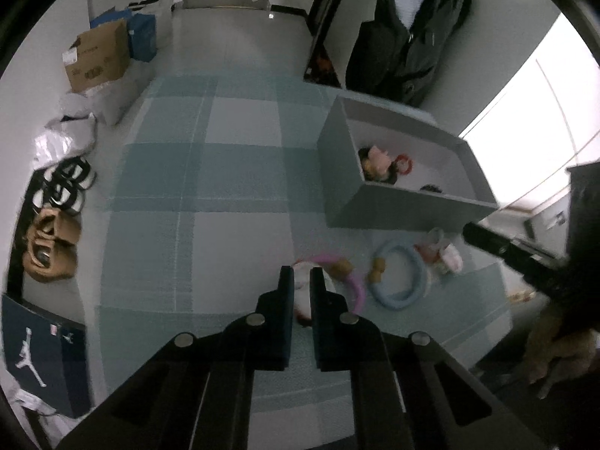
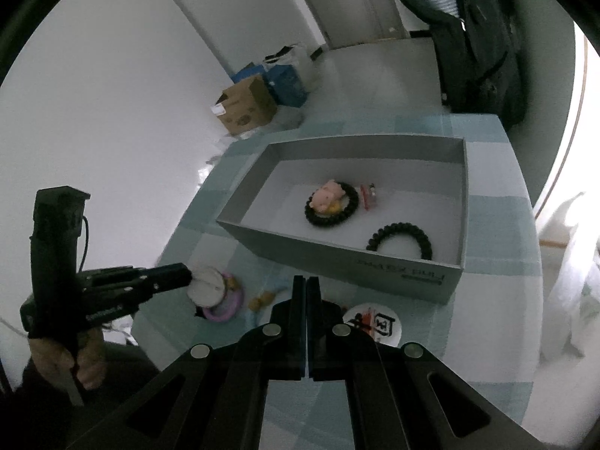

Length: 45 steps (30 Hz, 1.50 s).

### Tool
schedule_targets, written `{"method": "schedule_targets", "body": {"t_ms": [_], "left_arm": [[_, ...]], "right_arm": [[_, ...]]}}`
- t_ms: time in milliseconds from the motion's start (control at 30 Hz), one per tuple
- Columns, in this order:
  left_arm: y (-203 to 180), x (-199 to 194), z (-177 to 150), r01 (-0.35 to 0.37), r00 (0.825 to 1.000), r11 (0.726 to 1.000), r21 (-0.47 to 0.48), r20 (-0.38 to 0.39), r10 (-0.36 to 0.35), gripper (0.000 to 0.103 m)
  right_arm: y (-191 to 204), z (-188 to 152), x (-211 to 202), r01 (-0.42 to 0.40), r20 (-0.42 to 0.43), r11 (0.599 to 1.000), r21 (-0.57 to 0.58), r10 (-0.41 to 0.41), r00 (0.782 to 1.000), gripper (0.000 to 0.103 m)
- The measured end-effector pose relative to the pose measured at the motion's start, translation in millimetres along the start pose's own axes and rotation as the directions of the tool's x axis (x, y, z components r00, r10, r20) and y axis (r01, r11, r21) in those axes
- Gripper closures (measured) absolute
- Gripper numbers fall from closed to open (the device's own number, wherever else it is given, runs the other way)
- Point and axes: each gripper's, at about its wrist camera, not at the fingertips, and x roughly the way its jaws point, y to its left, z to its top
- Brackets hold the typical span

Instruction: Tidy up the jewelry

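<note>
You have one open grey cardboard box (image 2: 412, 281), two black coiled hair ties (image 2: 401, 240) inside it, one pink ring (image 1: 356, 285) and one pale blue ring (image 1: 403, 273) outside.

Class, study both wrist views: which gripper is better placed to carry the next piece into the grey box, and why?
Left. The left gripper is already closed on the white round piece beside the pink ring, so it likely only needs carrying to the grey box. The right gripper is shut and holds nothing.
</note>
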Motion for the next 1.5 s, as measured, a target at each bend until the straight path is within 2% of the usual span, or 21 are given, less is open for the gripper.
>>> {"method": "schedule_targets", "body": {"t_ms": [167,233,333,400,467,500,567,633,733,833,900,933,1000,1033,1067,1167,1267,1500], "left_arm": [[-3,-2,1,0.038,0.999,0.999,-0.034,0.010,-0.037,0.100],[1,-5,3,0.054,0.998,0.997,-0.049,0.018,-0.053,0.100],[7,-6,5,0.038,0.999,0.996,-0.076,0.028,-0.036,0.100],[13,-5,5,0.021,1.000,0.993,-0.112,0.018,-0.019,0.099],[19,-1,4,0.030,0.999,0.988,-0.149,-0.009,-0.032,0.096],[20,0,4,0.037,0.999,0.987,-0.158,-0.016,-0.040,0.093],[18,2,3,0.037,0.999,0.987,-0.157,-0.021,-0.040,0.069],[12,2,2,0.030,1.000,0.991,-0.131,0.002,-0.030,0.055],[1,7,2,0.017,1.000,0.997,-0.079,-0.005,-0.017,0.054],[-6,19,1,-0.034,0.999,0.999,-0.030,-0.033,0.033,0.054],[-8,26,1,-0.058,0.997,0.998,-0.009,-0.045,0.058,0.054],[-9,29,0,-0.074,0.996,0.997,0.004,-0.047,0.074,0.054],[-9,29,-2,-0.106,0.993,0.994,0.022,-0.040,0.107,0.054],[-8,27,-2,-0.105,0.994,0.994,0.021,-0.029,0.106,0.059],[-7,24,-2,-0.099,0.995,0.995,0.019,-0.013,0.100,0.074],[-6,19,-1,-0.087,0.996,0.996,0.024,-0.001,0.087,0.093],[-5,20,0,-0.074,0.997,0.997,0.021,-0.005,0.074,0.100],[-5,17,1,-0.081,0.997,0.997,0.010,0.010,0.081,0.103]], "right_arm": [[-5,-1,2,-0.026,-0.016,0.999,0.038,0.027,1.000,0.103],[-4,-1,4,-0.009,-0.019,1.000,0.030,0.009,1.000,0.102],[5,-4,9,0.031,-0.026,0.999,-0.020,-0.032,0.999,0.100],[9,-5,12,0.064,-0.027,0.997,-0.047,-0.066,0.997,0.094],[9,-5,17,0.076,-0.030,0.996,-0.049,-0.078,0.997,0.074],[9,-5,19,0.083,-0.029,0.995,-0.048,-0.085,0.996,0.068],[8,-4,23,0.101,-0.030,0.994,-0.048,-0.103,0.994,0.068],[8,-3,29,0.117,-0.042,0.992,-0.051,-0.119,0.992,0.068],[8,-2,35,0.133,-0.059,0.990,-0.053,-0.136,0.989,0.068],[7,-1,44,0.155,-0.088,0.987,-0.051,-0.159,0.983,0.072],[6,0,46,0.158,-0.096,0.986,-0.051,-0.162,0.982,0.087],[6,0,47,0.160,-0.098,0.986,-0.054,-0.165,0.981,0.088],[6,0,47,0.158,-0.096,0.986,-0.053,-0.163,0.982,0.088],[6,0,47,0.163,-0.094,0.985,-0.056,-0.168,0.981,0.088],[5,1,47,0.168,-0.092,0.984,-0.054,-0.173,0.981,0.088],[4,2,42,0.157,-0.079,0.987,-0.034,-0.159,0.984,0.088],[5,2,36,0.139,-0.058,0.990,-0.027,-0.140,0.988,0.088],[9,1,28,0.108,-0.031,0.993,-0.039,-0.109,0.994,0.088]]}}
